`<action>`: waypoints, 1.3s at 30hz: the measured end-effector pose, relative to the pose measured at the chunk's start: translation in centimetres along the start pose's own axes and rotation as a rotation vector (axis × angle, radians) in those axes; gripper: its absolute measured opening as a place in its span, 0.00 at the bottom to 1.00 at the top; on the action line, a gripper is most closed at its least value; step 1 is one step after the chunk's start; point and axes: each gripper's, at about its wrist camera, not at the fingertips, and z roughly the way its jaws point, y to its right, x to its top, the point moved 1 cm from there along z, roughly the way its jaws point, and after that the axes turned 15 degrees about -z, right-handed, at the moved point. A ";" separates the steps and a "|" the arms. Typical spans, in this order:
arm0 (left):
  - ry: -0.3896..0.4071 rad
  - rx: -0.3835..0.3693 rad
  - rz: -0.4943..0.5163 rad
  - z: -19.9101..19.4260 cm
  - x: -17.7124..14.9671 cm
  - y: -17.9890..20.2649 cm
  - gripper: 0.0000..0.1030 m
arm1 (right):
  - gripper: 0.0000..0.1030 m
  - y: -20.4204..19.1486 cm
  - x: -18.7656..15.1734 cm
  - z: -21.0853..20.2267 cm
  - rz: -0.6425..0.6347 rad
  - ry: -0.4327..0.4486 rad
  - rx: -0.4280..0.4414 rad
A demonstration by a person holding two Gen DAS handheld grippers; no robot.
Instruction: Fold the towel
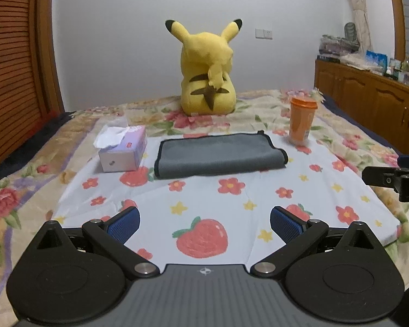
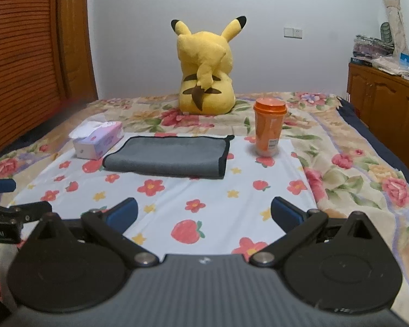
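Note:
A grey towel [image 1: 220,155] with a dark border lies folded in a flat rectangle on a white strawberry-print cloth [image 1: 231,207]; it also shows in the right wrist view [image 2: 169,155]. My left gripper [image 1: 204,222] is open and empty, held well short of the towel over the cloth's near part. My right gripper [image 2: 203,212] is open and empty, also short of the towel. Part of the right gripper shows at the right edge of the left wrist view [image 1: 390,181]. Part of the left gripper shows at the left edge of the right wrist view [image 2: 16,212].
A tissue box [image 1: 124,150] stands left of the towel and an orange lidded cup [image 1: 302,121] to its right. A yellow plush toy [image 1: 207,70] sits behind, on the floral bedspread [image 1: 19,190]. Wooden cabinets [image 1: 368,106] line the right wall.

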 end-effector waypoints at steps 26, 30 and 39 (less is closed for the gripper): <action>0.144 -0.005 -0.027 -2.4 1.0 -0.8 1.00 | 1.00 0.6 0.1 -1.6 0.008 0.101 -0.044; 0.162 -0.011 -0.024 -2.7 1.1 -0.7 1.00 | 1.00 0.6 0.1 -1.9 0.011 0.123 -0.055; 0.176 -0.009 -0.022 -2.7 1.2 -0.6 1.00 | 1.00 0.9 0.2 -2.3 0.018 0.154 -0.071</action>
